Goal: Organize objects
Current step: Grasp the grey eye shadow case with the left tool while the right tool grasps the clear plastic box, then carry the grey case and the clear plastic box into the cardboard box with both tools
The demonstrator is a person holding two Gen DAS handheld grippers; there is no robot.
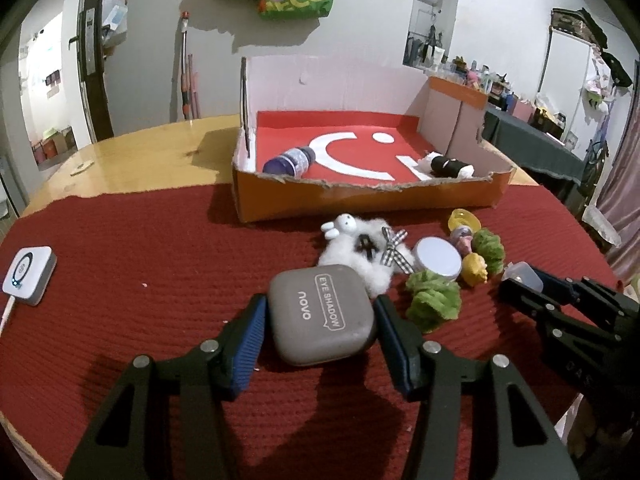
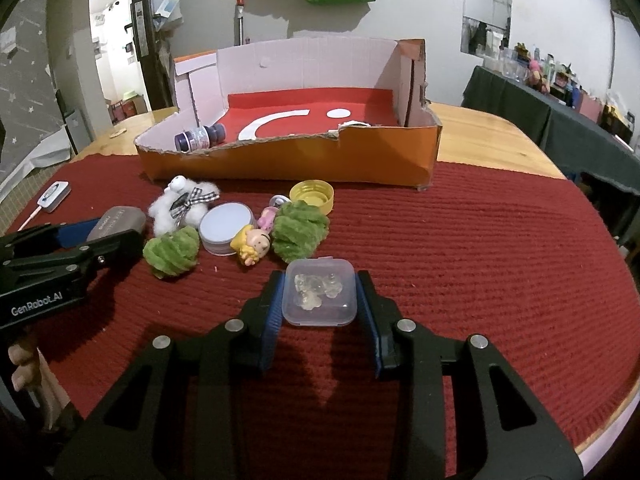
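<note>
The grey eye-shadow case (image 1: 323,313) is clamped on the red mat (image 1: 140,240) by the left gripper (image 1: 320,320), the orange box (image 1: 360,196) lying at twelve o'clock. In the right wrist view, the small clear plastic box (image 2: 319,298) is gripped by the right gripper (image 2: 319,304), with the toy cluster at eleven o'clock.

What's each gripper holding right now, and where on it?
The left gripper pinches the grey eye shadow case by its two opposite sides. The right gripper clamps the small clear plastic box by its left and right sides.

Toy clutter (image 2: 240,232) between tongs and cardboard box (image 2: 288,160); bare red mat (image 2: 500,240) on worktop's right side.
</note>
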